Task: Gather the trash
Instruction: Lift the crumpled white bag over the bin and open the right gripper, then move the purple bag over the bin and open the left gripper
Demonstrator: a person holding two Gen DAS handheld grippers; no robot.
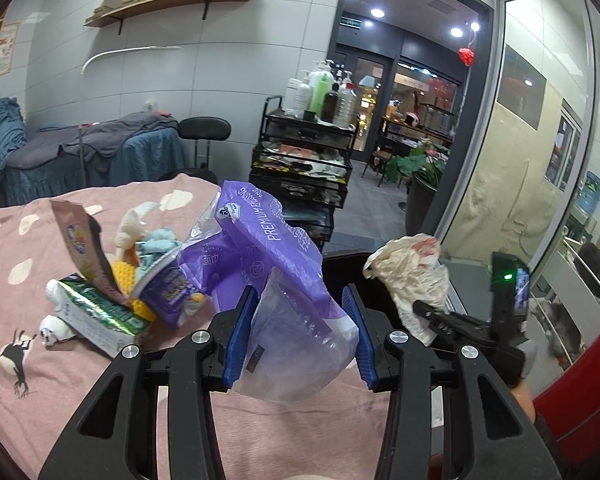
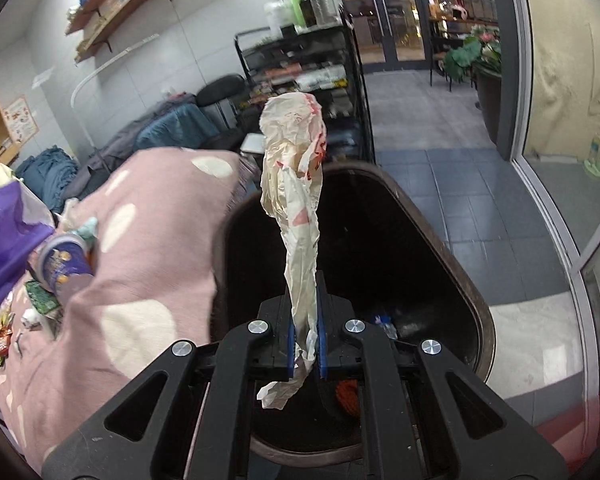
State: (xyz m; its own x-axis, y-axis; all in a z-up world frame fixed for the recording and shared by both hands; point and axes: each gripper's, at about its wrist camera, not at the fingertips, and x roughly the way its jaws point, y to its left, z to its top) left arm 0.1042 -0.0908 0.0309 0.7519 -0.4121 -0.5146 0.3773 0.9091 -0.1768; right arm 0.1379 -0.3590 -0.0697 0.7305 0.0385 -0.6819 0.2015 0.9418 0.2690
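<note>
The dark oval trash bin with a brown rim (image 2: 452,240) fills the centre of the right wrist view, open-mouthed beside the pink spotted bedcover (image 2: 148,264), with a few scraps at its bottom. The purple-and-clear crinkled plastic tissue wrapper (image 1: 284,280), printed "PREMIUM", sits at the centre of the left wrist view; it looks feather-light, limp and slippery, so a pinch across a bunched fold should hold better than a flat panel. The left gripper (image 1: 296,320) has its blue pads on either side of the wrapper's clear lower part, jaws fairly wide, seemingly holding the film loosely. The cream crumpled plastic bag with red print (image 2: 296,184) stands in the middle of the right wrist view, over the bin's mouth; it too seems weightless and soft, likely to cling or drift when let go. The right gripper (image 2: 305,320) is clamped tight on its twisted neck, a tail hanging below. At the left of the left wrist view more litter waits on the bedcover: a purple paper cup (image 1: 164,292), a green foil carton (image 1: 100,316).
</note>
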